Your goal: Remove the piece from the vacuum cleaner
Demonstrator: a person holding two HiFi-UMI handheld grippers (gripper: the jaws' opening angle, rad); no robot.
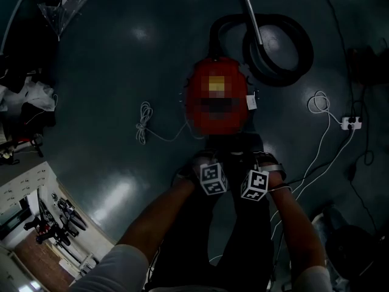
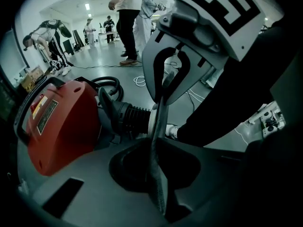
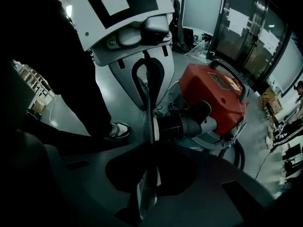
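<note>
Vacuum cleaner (image 2: 66,126): one; left gripper (image 2: 157,122), right gripper (image 3: 150,122), jaws together.

A large open work hall, more a lab or test floor than a home; the floor (image 1: 109,59) is smooth, grey and glossy, and throws back the ceiling lights (image 2: 87,6); several people (image 2: 127,22) stand about in the wide space beyond; loose cables (image 1: 144,123) and a power strip (image 1: 351,123) lie on the bare floor; a red vacuum cleaner (image 3: 215,96) and its coiled hose (image 1: 307,53) sit out in the open; glass partitions (image 3: 246,27) with sheets of paper stuck on them and a big screen (image 3: 202,8) line one side.
</note>
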